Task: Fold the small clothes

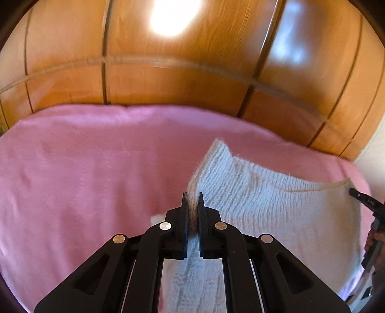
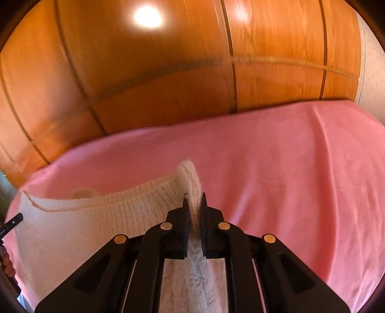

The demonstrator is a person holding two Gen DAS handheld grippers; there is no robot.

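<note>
**White Knit Garment Held Over Pink Surface**

The work surface is a pink cloth (image 1: 84,173) spread flat, with shallow creases and a rounded far edge. Directly behind it stands a wall of glossy orange-brown wooden panels (image 1: 168,84), divided by dark vertical seams and one horizontal groove. A bright light reflection (image 1: 174,16) shows high on the panels. At the far right of the right wrist view, a pale textured wall (image 2: 373,72) adjoins the wood.

The white knit garment (image 1: 264,192) hangs above the pink cloth, stretched between the two grippers — its ribbed top edge sags slightly in the middle.

The left gripper (image 1: 193,197) has its fingers closed narrow on one upper corner of the garment; knit fabric fills the gap between them. The right gripper (image 2: 194,198) is clamped the same way on the opposite corner. Each gripper's tip appears at the edge of the other view — both frames show motion blur.
</note>
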